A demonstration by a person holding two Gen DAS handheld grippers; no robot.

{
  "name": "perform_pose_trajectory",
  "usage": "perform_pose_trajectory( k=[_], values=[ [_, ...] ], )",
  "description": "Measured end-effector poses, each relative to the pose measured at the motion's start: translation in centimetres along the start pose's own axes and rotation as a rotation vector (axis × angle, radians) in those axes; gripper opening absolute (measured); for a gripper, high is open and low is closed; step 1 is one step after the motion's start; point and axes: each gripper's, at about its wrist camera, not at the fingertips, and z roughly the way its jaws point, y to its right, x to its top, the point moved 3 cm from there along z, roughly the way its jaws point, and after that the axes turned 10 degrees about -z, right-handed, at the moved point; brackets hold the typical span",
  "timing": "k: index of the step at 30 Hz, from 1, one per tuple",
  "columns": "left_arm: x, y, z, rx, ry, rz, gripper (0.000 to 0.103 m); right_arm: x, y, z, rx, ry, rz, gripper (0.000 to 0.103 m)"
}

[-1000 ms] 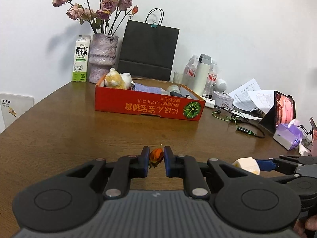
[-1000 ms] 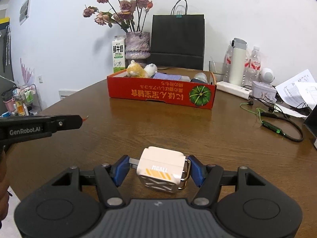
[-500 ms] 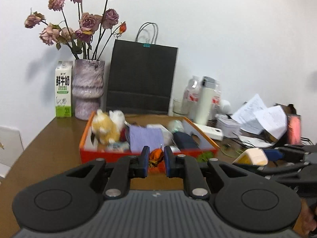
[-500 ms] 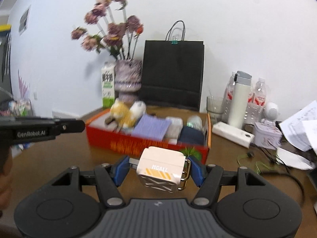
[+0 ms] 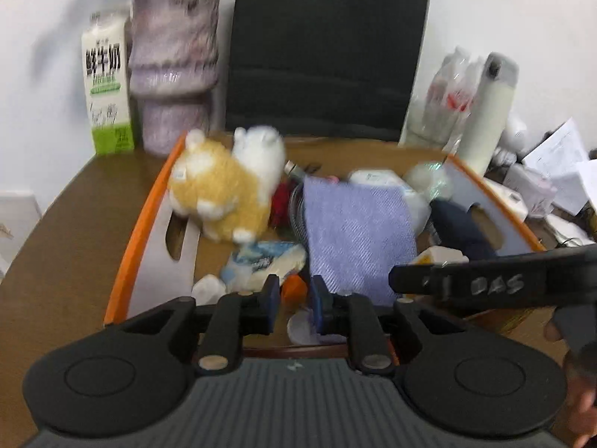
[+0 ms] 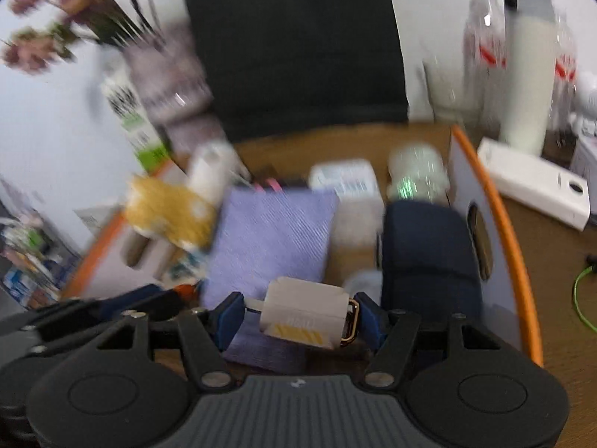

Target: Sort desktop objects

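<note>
Left wrist: orange object (image 5: 293,288), blurred, seemingly loose between opening left gripper (image 5: 293,304) jaws.

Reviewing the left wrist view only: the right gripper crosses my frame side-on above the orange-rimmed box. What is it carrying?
Observer: The right gripper is shut on a cream block with a yellow striped label, clamped between its blue pads.
Operator: Anything attached to that block?
Observer: A gold metal loop on its right side, against the pad.
Operator: What is it above?
Observer: In the right wrist view it shows over the near part of the purple cloth, just left of the navy pouch.
</note>
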Motion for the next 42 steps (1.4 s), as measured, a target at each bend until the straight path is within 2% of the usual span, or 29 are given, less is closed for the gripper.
perform_pose_trajectory(
  k=[1, 3, 6, 8, 9, 10, 11, 12, 13, 15, 16, 18, 22, 27, 31, 40, 42],
  values=[
    [-0.1, 0.2, 0.2, -0.011, -0.011, 0.022, 0.034, -0.2, -0.1, 0.7, -0.003, -0.017, -0.004, 0.064],
    [0.0, 0.1, 0.8, -0.002, -0.034, 0.013, 0.042, -0.7, 0.0, 0.8, -0.035, 0.022, -0.021, 0.063],
    [0.3, -0.1, 1.0, 0.002, -0.063, -0.009, 0.042, -0.8, 0.4, 0.6, -0.01, 0.021, 0.008, 0.063],
    [0.2, 0.4, 0.6, -0.01, -0.09, -0.002, 0.046, -0.6, 0.5, -0.1, -0.003, 0.014, 0.018, 0.066],
    [0.3, 0.6, 0.3, -0.012, -0.093, -0.001, 0.052, -0.4, 0.5, -0.6, -0.003, 0.021, 0.014, 0.067],
    [0.4, 0.9, -0.3, -0.008, -0.079, 0.002, 0.065, -0.1, 0.8, -1.6, -0.009, 0.041, 0.009, 0.069],
    [0.5, 1.1, -1.1, -0.011, -0.046, 0.001, 0.072, 0.1, 0.9, -2.4, -0.023, 0.064, 0.006, 0.073],
    [0.7, 1.2, -1.9, -0.018, -0.014, -0.012, 0.084, 0.4, 1.0, -3.2, -0.04, 0.083, 0.002, 0.076],
    [1.0, 1.2, -2.5, -0.022, 0.011, -0.031, 0.089, 0.7, 1.2, -3.8, -0.054, 0.096, 0.0, 0.079],
    [2.1, 1.3, -3.7, -0.012, 0.032, -0.074, 0.091, 1.3, 1.7, -5.2, -0.087, 0.111, -0.006, 0.079],
    [2.7, 1.3, -4.4, 0.002, 0.053, -0.094, 0.097, 1.6, 1.9, -5.8, -0.106, 0.114, -0.013, 0.079],
    [3.7, 1.4, -5.5, 0.034, 0.096, -0.116, 0.103, 2.1, 2.2, -7.3, -0.156, 0.127, -0.023, 0.08],
    [2.8, 2.0, -7.7, 0.045, 0.103, -0.103, 0.103, 1.1, 1.8, -10.2, -0.199, 0.178, -0.055, 0.088],
    [-1.4, 2.1, -11.3, 0.04, 0.142, -0.061, 0.103, -2.7, -0.3, -13.7, -0.223, 0.25, -0.137, 0.089],
    [-5.6, 1.3, -13.4, 0.014, 0.121, -0.066, 0.103, -7.0, -1.7, -15.8, -0.224, 0.296, -0.177, 0.091],
    [-14.2, -0.5, -16.5, 0.007, 0.074, -0.157, 0.103, -17.1, -3.5, -17.5, -0.173, 0.249, -0.165, 0.091],
    [-15.7, -0.5, -16.6, 0.0, 0.041, -0.141, 0.103, -18.9, -3.8, -17.9, -0.169, 0.248, -0.148, 0.091]
  ],
)
